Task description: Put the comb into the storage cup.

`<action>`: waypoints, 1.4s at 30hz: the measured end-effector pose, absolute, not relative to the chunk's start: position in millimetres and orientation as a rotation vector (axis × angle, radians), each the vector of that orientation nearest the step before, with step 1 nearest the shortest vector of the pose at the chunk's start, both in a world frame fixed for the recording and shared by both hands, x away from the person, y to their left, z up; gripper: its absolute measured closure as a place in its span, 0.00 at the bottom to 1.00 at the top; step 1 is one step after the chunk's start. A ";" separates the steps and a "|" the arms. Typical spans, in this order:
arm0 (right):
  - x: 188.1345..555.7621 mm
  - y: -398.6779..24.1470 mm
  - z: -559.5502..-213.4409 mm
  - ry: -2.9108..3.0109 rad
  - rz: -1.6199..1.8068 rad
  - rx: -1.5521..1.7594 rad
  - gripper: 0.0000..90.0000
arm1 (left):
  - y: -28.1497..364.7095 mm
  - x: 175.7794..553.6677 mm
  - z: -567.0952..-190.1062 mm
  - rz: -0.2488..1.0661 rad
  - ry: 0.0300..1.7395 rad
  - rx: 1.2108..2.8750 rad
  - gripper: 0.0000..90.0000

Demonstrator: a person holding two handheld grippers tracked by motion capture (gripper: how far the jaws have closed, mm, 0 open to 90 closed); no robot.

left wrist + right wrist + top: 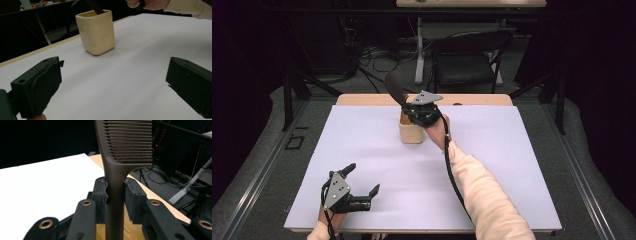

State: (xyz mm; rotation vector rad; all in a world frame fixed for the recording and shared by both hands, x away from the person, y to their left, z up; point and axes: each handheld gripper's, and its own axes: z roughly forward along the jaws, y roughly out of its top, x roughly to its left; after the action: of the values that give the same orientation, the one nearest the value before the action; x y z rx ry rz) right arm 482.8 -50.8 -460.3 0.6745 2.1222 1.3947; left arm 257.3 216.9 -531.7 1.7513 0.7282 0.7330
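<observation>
Overhead, the right gripper point(418, 111) (arm stretched forward) clamps a dark comb point(117, 170) above the cream cup point(411, 131), while the left gripper point(362, 181) rests wide open on the table point(512, 165).

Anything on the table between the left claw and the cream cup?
Nothing: the white table surface is bare between the open left claw and the cream cup, as the left gripper view shows. The high view agrees.

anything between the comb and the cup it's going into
Nothing visible does. The right gripper is shut on the brown comb, whose handle already passes down into the open top of the cream cup. The left gripper rests open, well away.
</observation>
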 end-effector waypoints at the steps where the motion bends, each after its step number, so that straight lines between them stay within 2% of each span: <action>1: 483.0 -51.0 -460.3 2.125 1.394 0.675 0.80 | 216.7 257.3 -531.8 0.733 0.728 1.751 0.00; 42: 487.9 -46.9 -473.7 2.220 1.343 0.708 0.80 | 216.5 257.6 -531.9 0.727 0.726 1.751 0.00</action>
State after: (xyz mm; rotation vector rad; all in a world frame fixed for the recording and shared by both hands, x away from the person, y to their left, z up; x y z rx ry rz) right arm 487.9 -46.9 -473.7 0.7078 2.2197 1.3432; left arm 257.6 216.5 -531.9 1.7514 0.7257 0.7274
